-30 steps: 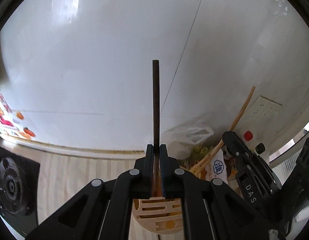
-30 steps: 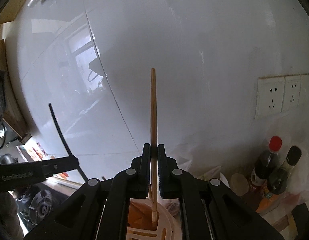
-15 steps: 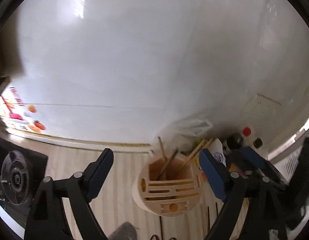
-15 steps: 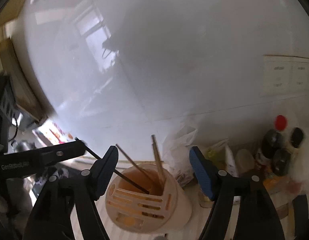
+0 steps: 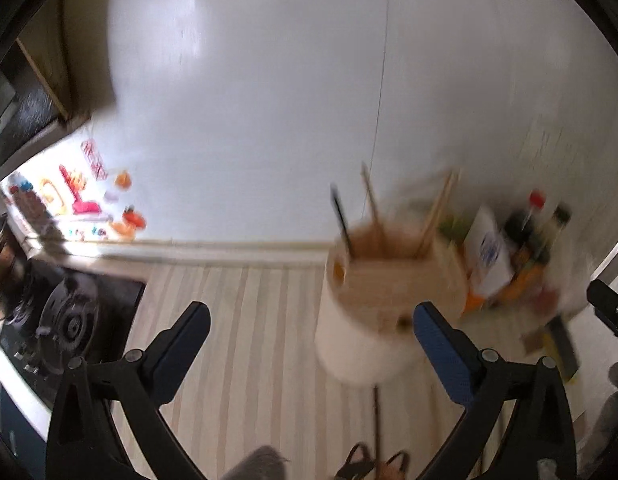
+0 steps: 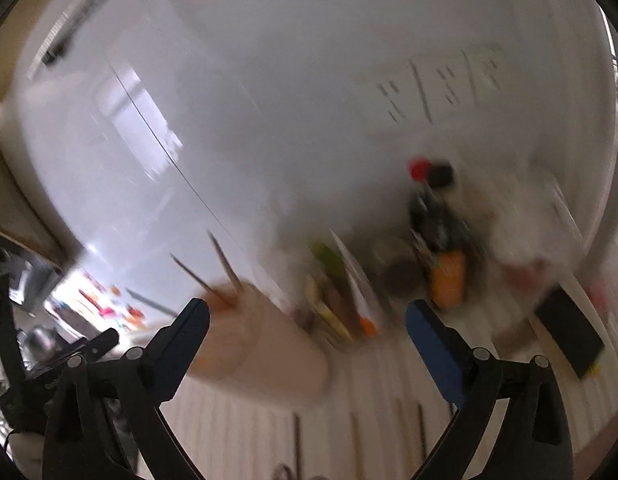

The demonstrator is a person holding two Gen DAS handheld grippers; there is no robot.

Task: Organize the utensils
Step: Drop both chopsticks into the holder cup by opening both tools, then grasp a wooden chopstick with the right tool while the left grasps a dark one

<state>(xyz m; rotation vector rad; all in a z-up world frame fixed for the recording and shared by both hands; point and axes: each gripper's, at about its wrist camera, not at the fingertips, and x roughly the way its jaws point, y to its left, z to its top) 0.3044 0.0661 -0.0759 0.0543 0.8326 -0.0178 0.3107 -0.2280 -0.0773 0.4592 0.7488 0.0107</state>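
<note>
A cream slotted utensil holder (image 5: 389, 300) stands on the striped counter, blurred by motion. Out of it stick a dark chopstick (image 5: 341, 216) and several wooden chopsticks (image 5: 439, 208). My left gripper (image 5: 311, 320) is to the left of and in front of the holder, its jaws opening wide with nothing between the pads. In the right wrist view the holder (image 6: 249, 340) sits low on the left with chopsticks (image 6: 225, 264) poking up. My right gripper (image 6: 307, 316) hangs in front of it, jaws opening, nothing held. Loose chopsticks (image 6: 421, 432) lie on the counter.
A black gas hob (image 5: 69, 320) fills the left. Sauce bottles (image 5: 529, 232) and a white carton (image 5: 489, 256) crowd the wall to the right of the holder. Wall sockets (image 6: 441, 84) sit above them. A dark flat block (image 6: 569, 328) lies at the far right.
Both grippers went from shut on upright chopsticks to wide open; those chopsticks now stand in the holder. Both hands pulled back and tipped down, the left swinging left, the right swinging right.
</note>
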